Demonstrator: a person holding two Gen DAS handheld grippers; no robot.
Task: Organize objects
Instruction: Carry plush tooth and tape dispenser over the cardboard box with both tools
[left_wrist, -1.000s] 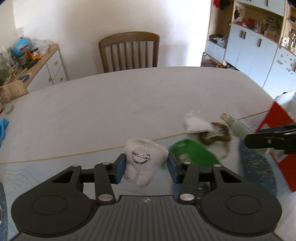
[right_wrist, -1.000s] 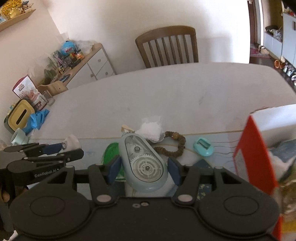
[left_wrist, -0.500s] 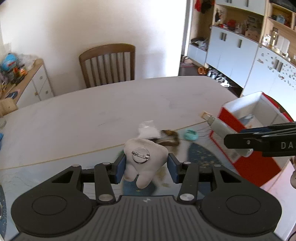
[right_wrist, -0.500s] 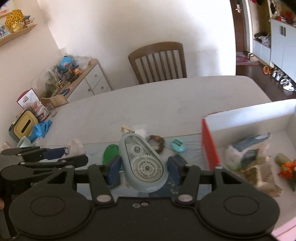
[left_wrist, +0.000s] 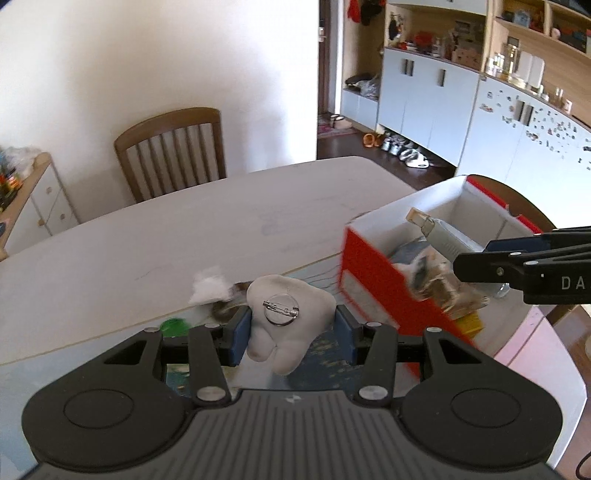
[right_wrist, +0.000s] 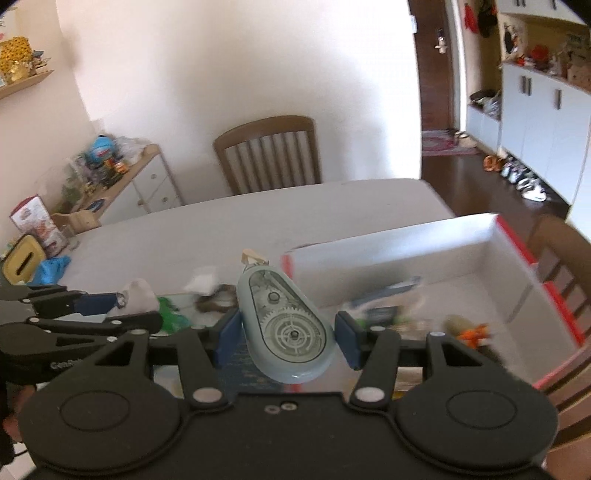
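My left gripper (left_wrist: 291, 332) is shut on a white tooth-shaped plush (left_wrist: 288, 321) with a round pin on its back, held above the table near the red box (left_wrist: 376, 273). My right gripper (right_wrist: 282, 338) is shut on a pale blue correction-tape dispenser (right_wrist: 284, 325), held over the left end of the same white-lined box (right_wrist: 480, 251). In the left wrist view the dispenser (left_wrist: 443, 236) and the right gripper's fingers (left_wrist: 517, 262) hang over the box. In the right wrist view the left gripper (right_wrist: 122, 306) with the plush (right_wrist: 138, 295) sits at the left.
The box holds several items, among them a blue packet (right_wrist: 388, 291) and an orange thing (right_wrist: 472, 332). On the table lie a white crumpled paper (left_wrist: 210, 288), a brown bead string (left_wrist: 225, 310) and a green object (left_wrist: 173, 326). A wooden chair (left_wrist: 170, 147) stands at the far side.
Both grippers have swung right and upward with their loads. The red box has come into fuller view, and the dispenser now hangs over its open top.
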